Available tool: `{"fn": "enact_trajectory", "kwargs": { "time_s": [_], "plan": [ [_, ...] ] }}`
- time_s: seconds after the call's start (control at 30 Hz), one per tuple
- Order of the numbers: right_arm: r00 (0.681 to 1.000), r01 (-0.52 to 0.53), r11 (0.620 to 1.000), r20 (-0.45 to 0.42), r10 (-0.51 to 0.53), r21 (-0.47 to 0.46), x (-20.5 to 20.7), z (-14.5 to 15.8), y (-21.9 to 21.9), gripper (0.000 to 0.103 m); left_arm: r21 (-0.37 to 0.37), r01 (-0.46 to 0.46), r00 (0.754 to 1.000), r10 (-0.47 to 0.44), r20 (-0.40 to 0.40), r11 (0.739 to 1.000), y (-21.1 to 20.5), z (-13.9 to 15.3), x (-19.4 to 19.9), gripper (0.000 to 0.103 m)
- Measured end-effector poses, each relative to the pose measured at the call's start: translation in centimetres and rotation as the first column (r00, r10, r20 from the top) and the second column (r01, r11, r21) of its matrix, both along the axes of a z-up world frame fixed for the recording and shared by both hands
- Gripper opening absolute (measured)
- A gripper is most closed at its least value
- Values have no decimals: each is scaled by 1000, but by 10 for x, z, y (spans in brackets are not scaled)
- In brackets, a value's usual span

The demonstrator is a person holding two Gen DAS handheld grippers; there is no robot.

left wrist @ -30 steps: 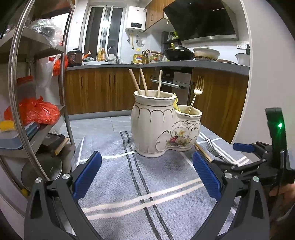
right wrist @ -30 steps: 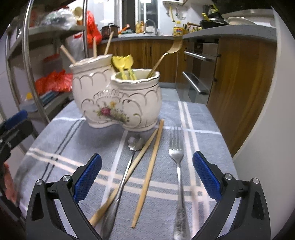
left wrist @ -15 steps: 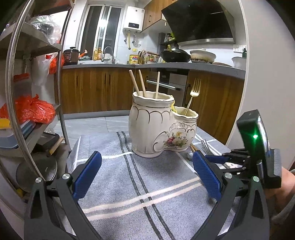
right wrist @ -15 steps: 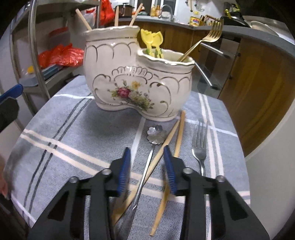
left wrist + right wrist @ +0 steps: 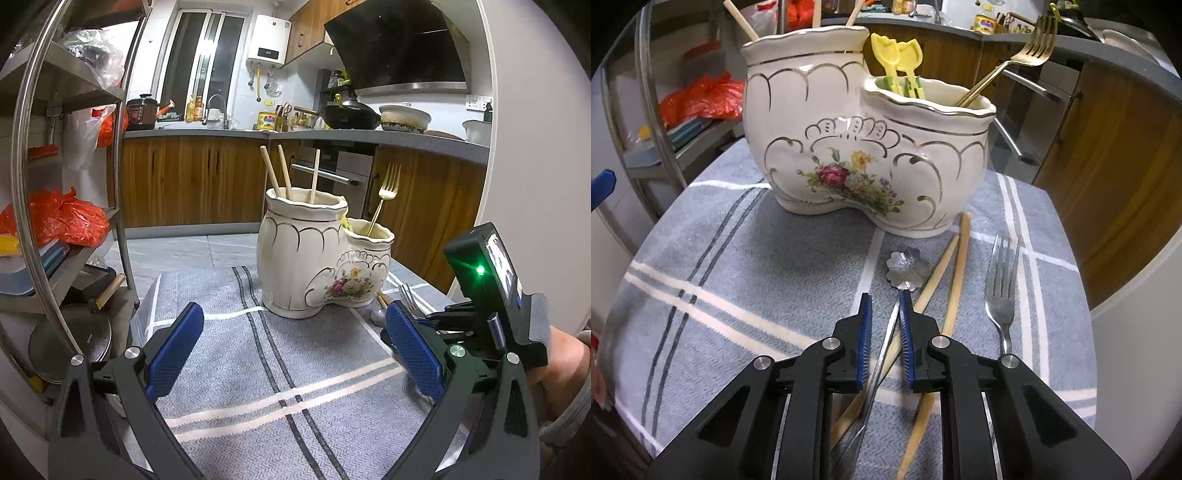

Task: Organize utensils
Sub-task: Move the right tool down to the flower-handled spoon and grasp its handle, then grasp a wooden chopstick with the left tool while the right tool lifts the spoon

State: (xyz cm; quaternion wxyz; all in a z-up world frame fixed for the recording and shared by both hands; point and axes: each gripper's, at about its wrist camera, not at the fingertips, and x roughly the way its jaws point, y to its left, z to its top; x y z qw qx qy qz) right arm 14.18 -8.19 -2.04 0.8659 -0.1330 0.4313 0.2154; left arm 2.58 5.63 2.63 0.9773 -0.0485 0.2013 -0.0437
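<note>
A grey cloth [image 5: 280,373] with dark and white stripes covers the desk, which stands in a kitchen. At the left is a metal shelf rack [image 5: 70,258] with an orange plastic bag [image 5: 62,218] on it; wooden cabinets [image 5: 192,181] run along the back under a grey worktop, and a wok [image 5: 351,116] sits under a black hood [image 5: 399,40] to the right.

On the cloth stands a cream, boot-shaped ceramic holder [image 5: 864,147] with a flower print. Its taller left compartment holds wooden chopsticks [image 5: 280,173]; its lower right one holds a gold fork [image 5: 1008,66].

The left wrist view shows the left claw [image 5: 291,350] wide open over bare cloth, nothing between its blue pads. At its right edge is the right claw's housing [image 5: 491,280] with a green light, and the hand [image 5: 557,373] holding it.

Only the right wrist view shows the loose utensils lying in front of the holder, from left: a flower-bowled spoon [image 5: 907,267], two wooden chopsticks [image 5: 956,273] and a silver fork [image 5: 1001,288], the last lying apart. It also shows two yellow plastic picks [image 5: 897,55] in the low compartment. The right claw [image 5: 884,314] is closing, its pads narrow around the spoon's thin handle, which crosses over one chopstick; whether the pads already press on it I cannot tell
</note>
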Motion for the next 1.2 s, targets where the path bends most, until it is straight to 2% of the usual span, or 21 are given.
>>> {"fn": "enact_trajectory", "kwargs": {
  "time_s": [0.13, 0.37, 0.5, 0.6, 0.67, 0.77, 0.93, 1.1, 1.2],
  "plan": [
    [999, -29, 999, -35, 29, 16, -3, 1, 2, 15, -1, 2, 1000, -2, 2, 1000, 0, 1, -1, 97],
    [999, -32, 999, -30, 31, -18, -6, 1, 7, 15, -5, -1, 1000, 1, 6, 1000, 2, 2, -2, 97],
    [997, -76, 997, -21, 75, -32, -7, -1, 14, 4, -4, -4, 1000, 4, 1, 1000, 3, 1, -1, 97],
    [996, -88, 995, -4, 88, -43, -8, -1, 17, 4, 9, -5, 1000, 5, -3, 1000, 1, -1, 0, 97],
    [996, -88, 996, 13, 88, -6, -10, 1, 13, 4, 14, -7, 1000, 7, -4, 1000, 1, -2, 0, 97],
    [992, -94, 993, 87, 87, 70, -18, 13, 2, 4, 9, -8, 1000, 8, -12, 1000, 2, -4, 2, 97],
    [976, -102, 972, 208, 57, 212, -32, 33, -25, 4, -63, 7, 998, -11, -58, 998, 3, -8, 7, 97],
    [946, -132, 942, 322, 26, 309, -41, 47, -55, 4, 3, -16, 997, 16, -76, 1000, -12, -13, 11, 97],
    [929, -145, 924, 369, 4, 353, -44, 52, -70, 4, 17, -10, 996, 11, -84, 1000, -20, -15, 11, 97]
  ]
}}
